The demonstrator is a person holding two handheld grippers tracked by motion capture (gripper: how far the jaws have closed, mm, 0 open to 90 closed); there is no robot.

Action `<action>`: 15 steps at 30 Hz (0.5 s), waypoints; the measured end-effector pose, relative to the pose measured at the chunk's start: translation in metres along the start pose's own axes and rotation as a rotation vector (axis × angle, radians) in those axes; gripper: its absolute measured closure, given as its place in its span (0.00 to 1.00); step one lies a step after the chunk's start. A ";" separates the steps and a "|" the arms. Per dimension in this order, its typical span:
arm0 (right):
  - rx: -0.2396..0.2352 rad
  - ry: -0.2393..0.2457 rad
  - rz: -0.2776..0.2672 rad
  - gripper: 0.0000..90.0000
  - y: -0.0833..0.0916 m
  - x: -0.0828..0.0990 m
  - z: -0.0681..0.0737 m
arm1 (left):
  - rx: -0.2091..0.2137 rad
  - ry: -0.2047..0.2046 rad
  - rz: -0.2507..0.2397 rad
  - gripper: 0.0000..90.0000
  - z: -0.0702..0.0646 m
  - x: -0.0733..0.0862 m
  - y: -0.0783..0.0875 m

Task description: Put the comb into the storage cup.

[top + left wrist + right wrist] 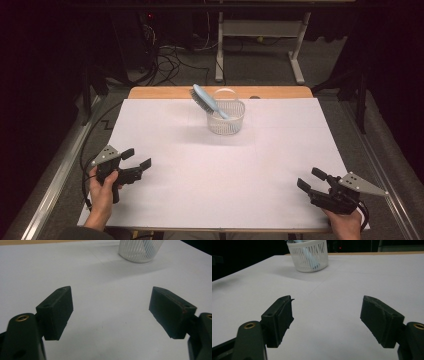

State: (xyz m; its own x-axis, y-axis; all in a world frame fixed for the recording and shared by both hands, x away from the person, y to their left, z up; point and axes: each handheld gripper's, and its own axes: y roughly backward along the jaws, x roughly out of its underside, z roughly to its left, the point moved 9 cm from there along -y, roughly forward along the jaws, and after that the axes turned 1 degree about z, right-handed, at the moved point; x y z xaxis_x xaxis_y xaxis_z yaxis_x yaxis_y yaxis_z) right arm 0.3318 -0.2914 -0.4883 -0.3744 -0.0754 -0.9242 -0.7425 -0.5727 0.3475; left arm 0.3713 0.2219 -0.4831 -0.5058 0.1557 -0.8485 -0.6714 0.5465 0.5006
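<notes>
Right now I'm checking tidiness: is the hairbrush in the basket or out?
In. The hairbrush stands handle-down in the white basket, head leaning out over the rim.

The table [150, 93] is the landmark: a wooden top whose far edge shows bare as a tan strip, the rest covered by a white sheet [220, 175]; beyond the table's far edge lies a grey floor [260, 65], dim and carpet-like; on that floor, just behind the table, stands a pale metal frame [297, 55] with two legs and flat feet; to the left of the frame, black cables [167, 57] lie tangled on the floor; along the table's left and right sides run grey metal rails [55, 180]; farther out on both sides the room falls into darkness; light falls mainly on the table's sheet.
</notes>
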 end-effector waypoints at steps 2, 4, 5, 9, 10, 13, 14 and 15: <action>0.000 0.000 0.000 0.29 0.000 0.000 0.000 | 0.001 0.002 0.001 0.23 0.000 0.001 0.000; 0.000 0.000 0.000 0.29 0.000 0.000 0.000 | 0.003 0.007 0.001 0.23 0.000 0.002 -0.001; 0.000 0.000 0.000 0.29 0.000 0.000 0.000 | 0.003 0.009 0.001 0.23 0.000 0.003 -0.001; 0.000 0.000 0.000 0.29 0.000 0.000 0.000 | 0.000 0.015 0.005 0.23 0.002 0.006 -0.001; 0.000 -0.001 0.000 0.29 0.000 0.000 0.000 | -0.001 0.015 0.007 0.23 0.002 0.007 -0.001; 0.000 0.000 0.000 0.29 0.000 0.000 0.000 | -0.001 0.020 0.007 0.23 0.002 0.008 -0.001; 0.000 0.000 0.000 0.29 0.000 0.000 0.000 | -0.002 0.022 0.007 0.23 0.002 0.009 -0.001; 0.000 0.000 0.000 0.29 0.000 0.000 0.000 | -0.001 0.022 0.008 0.23 0.002 0.010 -0.001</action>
State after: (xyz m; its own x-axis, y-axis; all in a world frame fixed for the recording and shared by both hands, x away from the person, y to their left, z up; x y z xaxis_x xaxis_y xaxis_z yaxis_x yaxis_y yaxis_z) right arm 0.3317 -0.2914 -0.4883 -0.3744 -0.0753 -0.9242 -0.7427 -0.5724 0.3475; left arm 0.3682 0.2249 -0.4920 -0.5230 0.1416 -0.8405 -0.6678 0.5447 0.5073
